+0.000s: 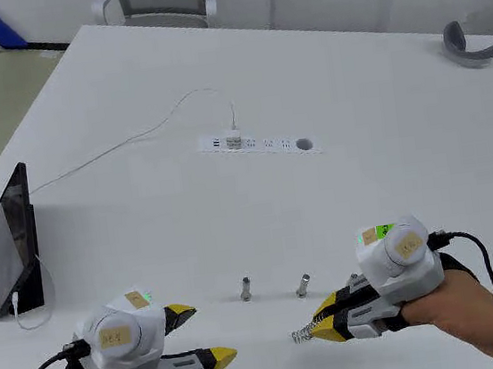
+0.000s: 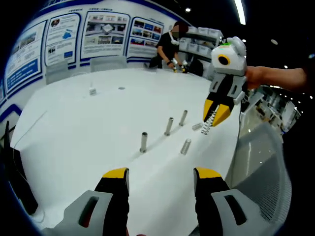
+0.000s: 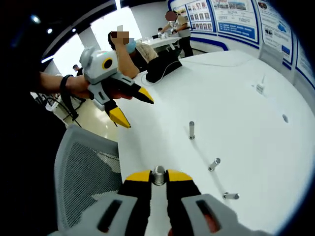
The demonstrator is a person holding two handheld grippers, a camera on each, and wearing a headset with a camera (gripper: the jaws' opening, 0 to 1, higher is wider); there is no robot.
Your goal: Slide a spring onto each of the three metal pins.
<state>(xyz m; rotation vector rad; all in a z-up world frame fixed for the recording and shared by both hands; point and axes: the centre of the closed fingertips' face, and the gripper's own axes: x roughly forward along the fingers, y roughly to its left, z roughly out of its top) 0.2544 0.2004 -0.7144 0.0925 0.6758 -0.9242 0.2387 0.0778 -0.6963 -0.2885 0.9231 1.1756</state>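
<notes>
The right gripper (image 1: 323,321) is clamped on a small coiled metal spring (image 1: 303,331), which juts from its yellow tips low over the white table (image 1: 130,118). In the head view the spring's free end lies near, but clear of, two short silvery metal pins (image 1: 246,288) standing close to the table's front edge. The left gripper (image 1: 206,333) carries nothing; its jaws are spread wide, to the left of the pins.

The left gripper view looks across the pins (image 2: 144,142) and shows three upright in a line, with another short silvery piece just beside them (pin or spring, I cannot tell). Beyond them the right gripper (image 2: 217,114) shows with the spring (image 2: 208,126) seen side-on, its coils slanting down from the tips toward the table.

The right gripper view gives the spring (image 3: 158,173) end-on, a small ring pinched between that gripper's (image 3: 158,179) two tips. The pins (image 3: 191,130) are strung out ahead on the table, and the left gripper (image 3: 137,112) is held off the table's edge with its jaws apart.

The head view adds a white power strip (image 1: 259,142) with a cable, a dark tablet (image 1: 15,240) propped at the left edge, and a grey curved band (image 1: 472,44) at the far right.
</notes>
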